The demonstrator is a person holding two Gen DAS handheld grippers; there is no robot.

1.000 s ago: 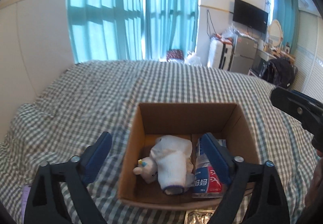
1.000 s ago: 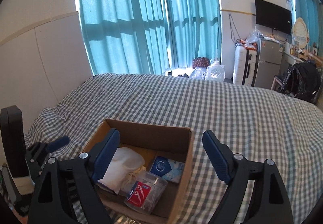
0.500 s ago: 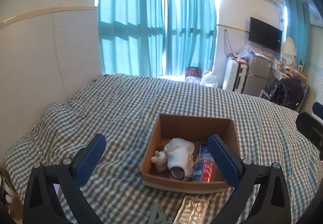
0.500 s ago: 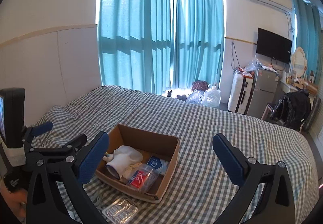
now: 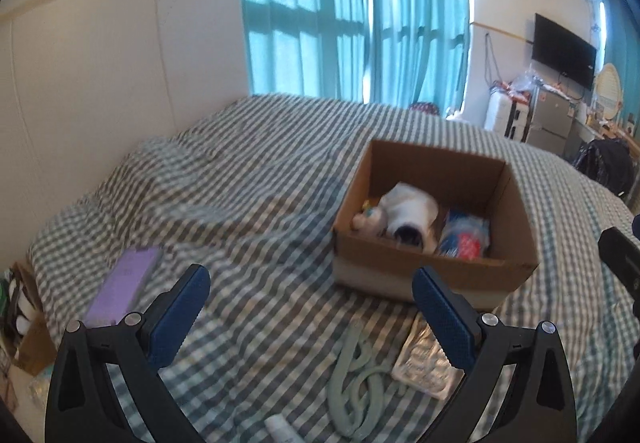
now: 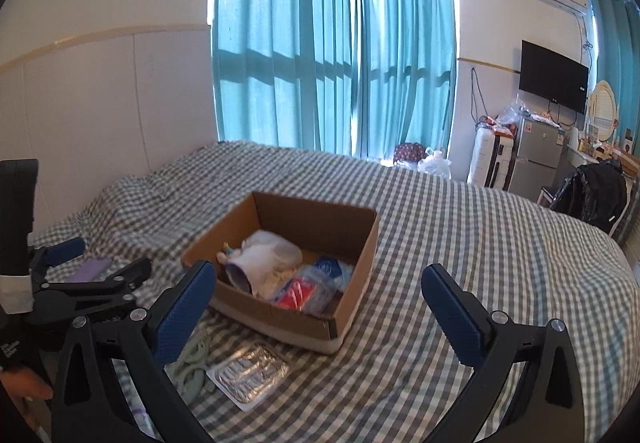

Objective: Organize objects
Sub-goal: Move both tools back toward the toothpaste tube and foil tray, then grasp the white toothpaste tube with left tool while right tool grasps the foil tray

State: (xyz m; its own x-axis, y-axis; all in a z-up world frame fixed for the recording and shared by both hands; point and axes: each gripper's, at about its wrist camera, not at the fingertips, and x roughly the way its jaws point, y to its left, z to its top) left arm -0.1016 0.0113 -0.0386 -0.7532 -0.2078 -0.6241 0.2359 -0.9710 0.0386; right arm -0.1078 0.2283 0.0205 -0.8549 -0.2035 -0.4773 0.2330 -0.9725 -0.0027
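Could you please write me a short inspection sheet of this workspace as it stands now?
Surface: checked bedspread, rumpled at the left.
Job's things: open cardboard box holding a white sock and packets; outside it a foil blister pack, green hook piece and purple case.
Clutter: white tube, partly cut off.
Grippers: left gripper and right gripper both open, empty.
Cables: one on the wall beside the TV.
Surroundings: teal curtains, fridge.
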